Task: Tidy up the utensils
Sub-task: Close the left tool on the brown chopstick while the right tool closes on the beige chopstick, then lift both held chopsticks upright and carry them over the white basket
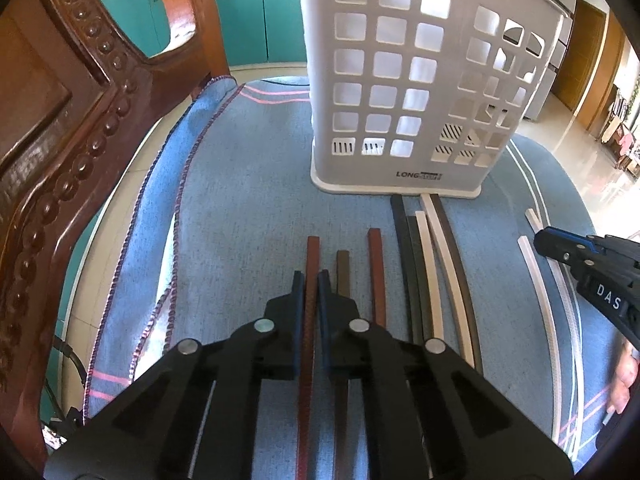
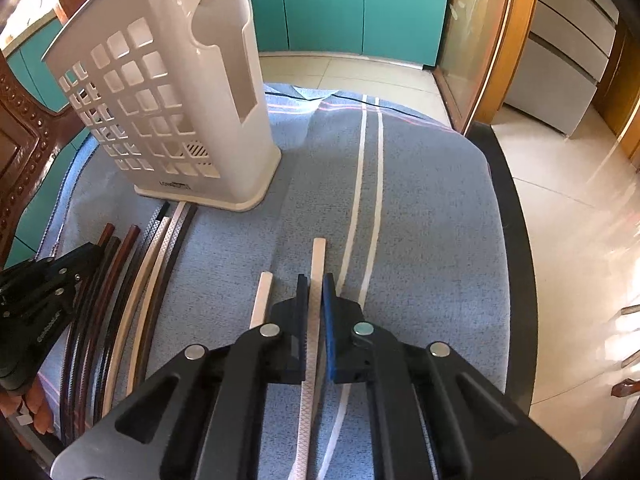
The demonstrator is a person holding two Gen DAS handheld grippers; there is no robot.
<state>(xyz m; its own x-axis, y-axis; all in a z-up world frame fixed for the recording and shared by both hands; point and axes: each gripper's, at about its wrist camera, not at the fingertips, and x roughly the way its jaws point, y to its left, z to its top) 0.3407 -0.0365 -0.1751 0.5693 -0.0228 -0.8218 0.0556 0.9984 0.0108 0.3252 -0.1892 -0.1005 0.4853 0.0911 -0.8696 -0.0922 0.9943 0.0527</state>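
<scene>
A white perforated utensil holder (image 1: 400,80) stands upright on a blue cloth (image 1: 248,184); it also shows in the right wrist view (image 2: 172,104). Several chopsticks lie on the cloth in front of it. My left gripper (image 1: 311,280) is shut on a reddish-brown chopstick (image 1: 311,256), with a brown chopstick (image 1: 343,268) and another red one (image 1: 376,264) beside it. My right gripper (image 2: 316,284) is shut on a white chopstick (image 2: 318,256); a second white chopstick (image 2: 262,296) lies just to its left. Dark and white chopsticks (image 1: 432,248) lie between the two grippers.
A carved wooden chair back (image 1: 60,140) stands close on the left. The cloth's right edge and the dark table rim (image 2: 516,240) drop to a tiled floor (image 2: 568,208). Teal cabinets (image 2: 340,4) stand behind.
</scene>
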